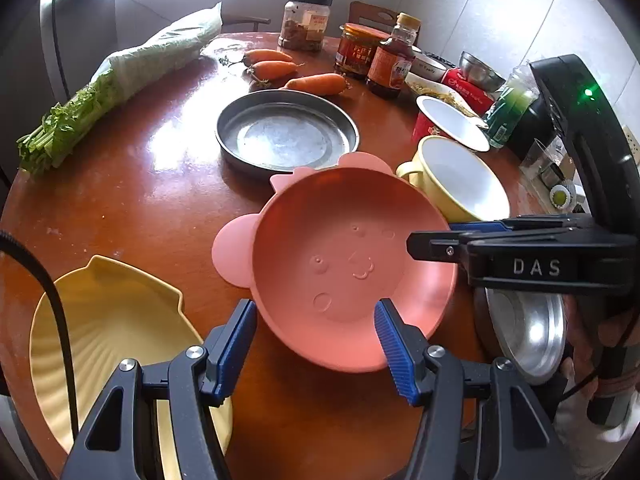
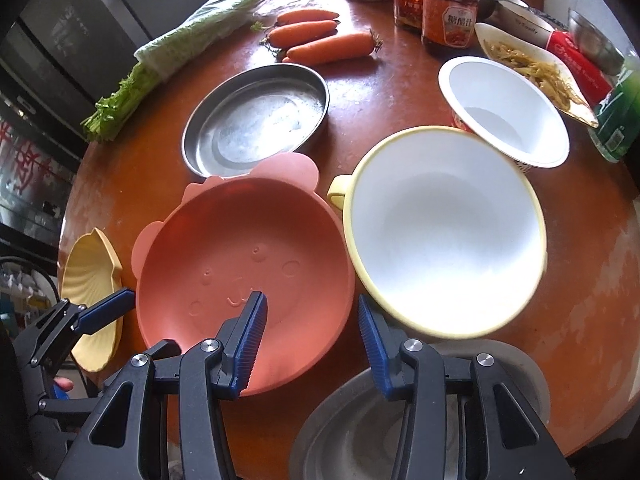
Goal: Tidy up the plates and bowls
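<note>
A pink bear-faced bowl (image 1: pixel 348 268) (image 2: pixel 240 280) sits on the round wooden table (image 1: pixel 160 200), empty. My left gripper (image 1: pixel 316 344) is open and straddles the bowl's near-left rim, one finger inside and one outside. My right gripper (image 2: pixel 312 336) is open too and straddles the opposite rim, its left finger over the bowl's inside. Neither pair of pads presses on the rim. Each gripper shows in the other's view: the right gripper (image 1: pixel 440 234) and the left gripper (image 2: pixel 104 312). A yellow-rimmed white bowl (image 2: pixel 444 232) (image 1: pixel 460 184) stands just right of the pink one.
A yellow shell-shaped plate (image 1: pixel 112 320) lies at the near left. A steel pan (image 1: pixel 286 132) sits behind the pink bowl and a steel plate (image 2: pixel 360 420) at the near right edge. A red-sided white bowl (image 2: pixel 504 112), carrots (image 2: pixel 320 40), greens (image 1: pixel 120 80) and jars (image 1: pixel 360 48) crowd the far side.
</note>
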